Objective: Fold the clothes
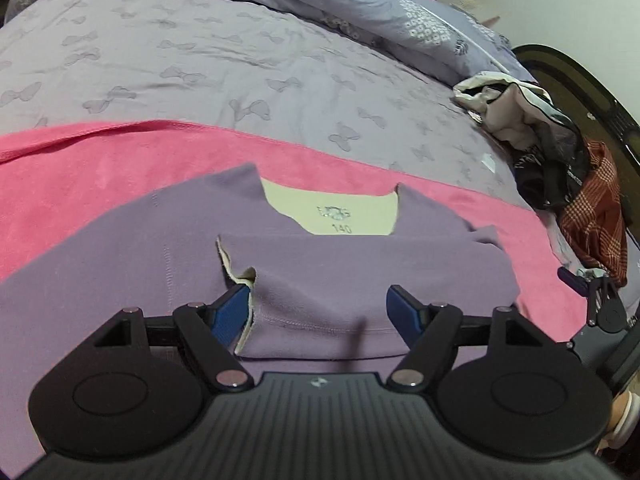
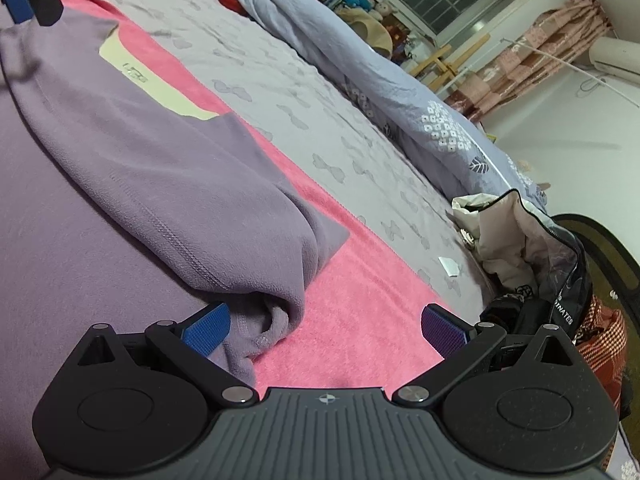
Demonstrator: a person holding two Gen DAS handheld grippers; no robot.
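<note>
1. A bed (image 1: pixel 224 80) with a lilac bow-print sheet is seen; a pink towel (image 1: pixel 100 184) is spread across it.
2. A purple garment (image 1: pixel 304 264), partly folded, is laid on the towel, its cream inner label panel (image 1: pixel 332 208) exposed.
3. The left tool (image 1: pixel 318 312) is held over the garment's folded edge, fingers apart, nothing clamped.
4. The right tool (image 2: pixel 326 330) is set at a bunched sleeve end (image 2: pixel 276 320), fingers apart.
5. A heap of clothes (image 2: pixel 520 256) is noted at the bed's edge.
</note>
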